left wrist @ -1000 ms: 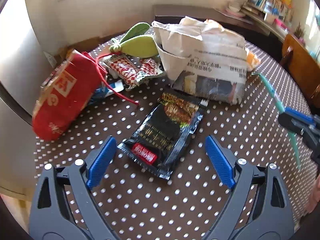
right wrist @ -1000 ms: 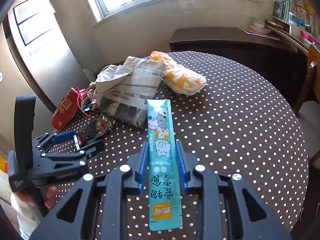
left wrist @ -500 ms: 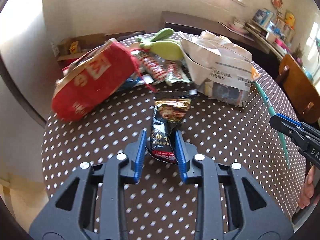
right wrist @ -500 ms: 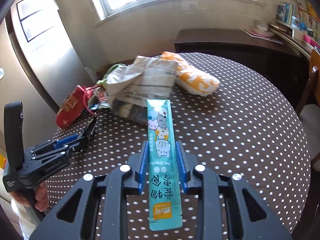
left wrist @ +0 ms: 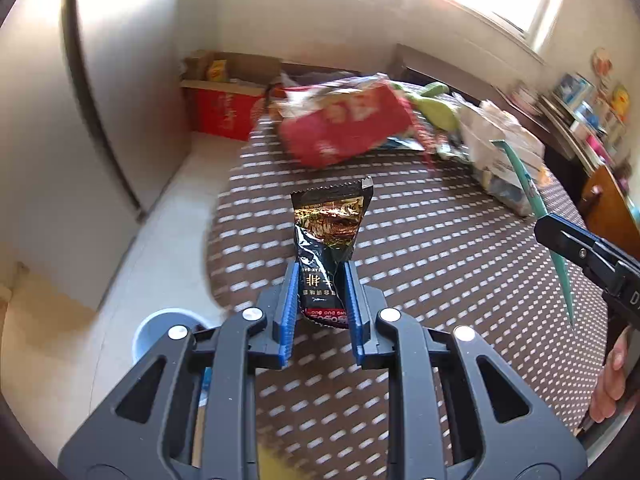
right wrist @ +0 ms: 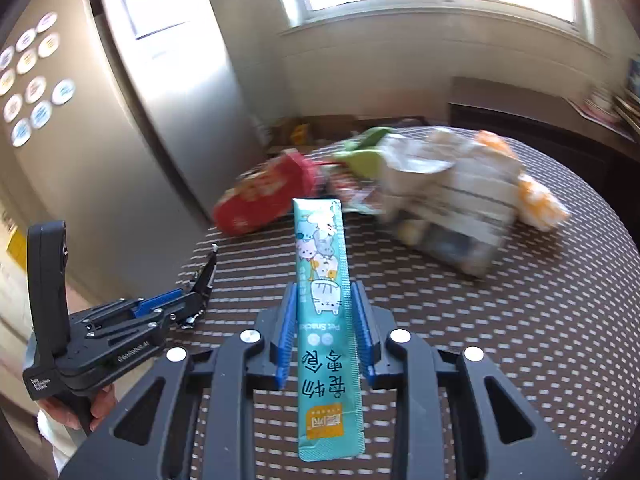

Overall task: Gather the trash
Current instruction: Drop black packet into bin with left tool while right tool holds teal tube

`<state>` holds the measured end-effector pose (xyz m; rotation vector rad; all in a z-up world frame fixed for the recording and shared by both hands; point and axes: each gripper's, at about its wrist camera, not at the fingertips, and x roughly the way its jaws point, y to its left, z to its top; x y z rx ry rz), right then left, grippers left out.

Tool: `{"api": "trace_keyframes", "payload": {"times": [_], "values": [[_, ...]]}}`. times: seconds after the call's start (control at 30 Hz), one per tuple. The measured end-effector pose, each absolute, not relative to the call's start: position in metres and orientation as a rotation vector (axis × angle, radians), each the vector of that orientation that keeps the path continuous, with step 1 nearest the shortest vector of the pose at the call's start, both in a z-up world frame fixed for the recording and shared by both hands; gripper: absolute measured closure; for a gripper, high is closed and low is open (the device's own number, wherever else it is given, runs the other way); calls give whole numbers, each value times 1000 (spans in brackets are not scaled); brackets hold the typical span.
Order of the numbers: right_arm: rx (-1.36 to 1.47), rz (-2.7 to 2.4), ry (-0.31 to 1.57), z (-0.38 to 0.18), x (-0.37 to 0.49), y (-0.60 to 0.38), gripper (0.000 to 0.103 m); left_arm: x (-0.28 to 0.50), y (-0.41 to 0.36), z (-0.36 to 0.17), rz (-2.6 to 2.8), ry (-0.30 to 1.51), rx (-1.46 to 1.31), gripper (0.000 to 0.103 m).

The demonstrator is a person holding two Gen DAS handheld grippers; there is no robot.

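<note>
Trash is still lying on the table (left wrist: 460, 264): a red bag (left wrist: 344, 126) at 12 o'clock in the left view, a paper bundle (right wrist: 452, 200) at 1 o'clock in the right view, and an orange bag (right wrist: 536, 196) beside it (all blurry, so small bits are hard to tell).

Two pieces are being carried right now. The left gripper (left wrist: 321, 300) is pinching a black packet (left wrist: 328, 232) by its bottom end, and the packet is sticking up off the table. The right gripper (right wrist: 323, 320) is squeezing a teal stick (right wrist: 326, 312) between its blue pads, with the stick pointing to 12 o'clock. No bin can be clearly made out; a round grey thing (left wrist: 160, 332) on the floor at 8 o'clock may be one, but that is a guess. So the job looks partly done: two pieces are picked up, none is shown dropped off, and the pile is waiting.

What is different from a second ago: the left jaws were spread wide around the packet as it lay flat, and they have just been closing on it. Now it is lifted, and the floor and a red box (left wrist: 224, 108) are showing at 10 o'clock. The right grip is looking the same.
</note>
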<state>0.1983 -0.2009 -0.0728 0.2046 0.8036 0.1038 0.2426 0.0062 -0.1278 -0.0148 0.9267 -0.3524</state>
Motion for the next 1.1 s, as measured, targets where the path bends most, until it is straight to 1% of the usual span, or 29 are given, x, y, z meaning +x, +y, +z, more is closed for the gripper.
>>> {"api": "trace_keyframes", "payload": {"times": [0.4,0.73,0.77,0.8,0.83,0.87,1.1], "values": [[98,381,850,-80,222,-76,76,208,112,-132,-148,918,-105,81],[51,494,922,-102,235,0,76,200,177,-158,7,965,-166,81],[48,497,925,-103,237,4,76,201,182,-160,29,964,-165,78],[44,503,928,-104,237,8,76,202,186,-161,55,963,-163,67],[37,506,931,-105,239,12,76,204,193,-163,93,964,-167,51],[33,505,933,-106,239,15,76,204,199,-164,126,962,-172,28],[5,530,967,-115,247,43,76,199,234,-165,187,952,-226,28]]}}
